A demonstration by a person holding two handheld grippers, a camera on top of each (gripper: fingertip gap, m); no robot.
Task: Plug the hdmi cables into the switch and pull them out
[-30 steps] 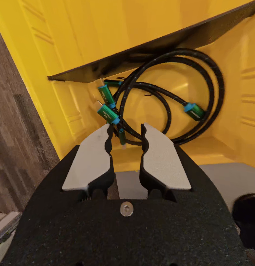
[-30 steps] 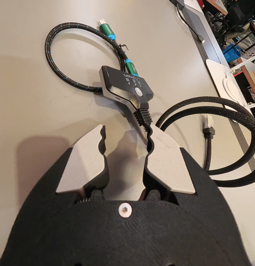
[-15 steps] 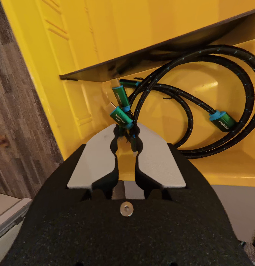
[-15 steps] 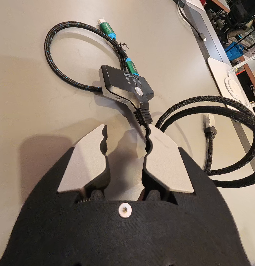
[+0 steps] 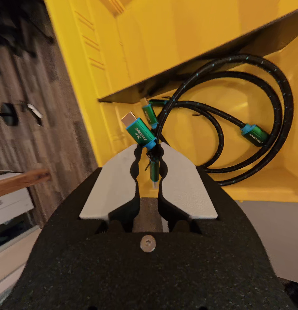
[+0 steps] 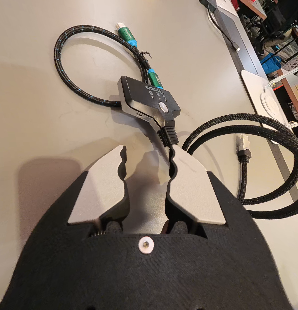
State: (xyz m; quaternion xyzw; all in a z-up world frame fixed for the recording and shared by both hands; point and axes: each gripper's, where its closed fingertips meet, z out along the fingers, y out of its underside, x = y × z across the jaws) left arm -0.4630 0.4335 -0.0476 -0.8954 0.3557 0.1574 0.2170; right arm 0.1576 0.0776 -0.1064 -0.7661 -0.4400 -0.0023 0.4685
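Observation:
In the left wrist view my left gripper (image 5: pixel 150 146) is shut on a black braided cable (image 5: pixel 279 117) just behind the blue collar of its green plug (image 5: pixel 139 132). The plug sticks up and left from the fingertips. Another green plug (image 5: pixel 154 171) hangs between the fingers. The rest of the cable coils inside a yellow bin (image 5: pixel 145 42), with two more green plugs (image 5: pixel 255 135) there. In the right wrist view my right gripper (image 6: pixel 148 147) is open and empty above the table (image 6: pixel 44 117). Its right fingertip (image 6: pixel 176 151) is next to the ribbed strain relief (image 6: pixel 168 135) of a black switch box (image 6: pixel 145 99).
A dark divider panel (image 5: pixel 212 67) crosses the bin above the coil. On the table a braided cable loop (image 6: pixel 61 67) with green plugs reaches the switch box. A thick black mesh cable (image 6: pixel 245 120) with a white-tipped connector (image 6: pixel 242 144) lies to the right. Clutter stands at the table's far right edge. Tip to tip, the grippers are about 70 cm apart.
My left jaws closed on the braided cable behind the green plug, and the plug has come up nearer the camera. My right jaws narrowed slightly; that gripper barely moved.

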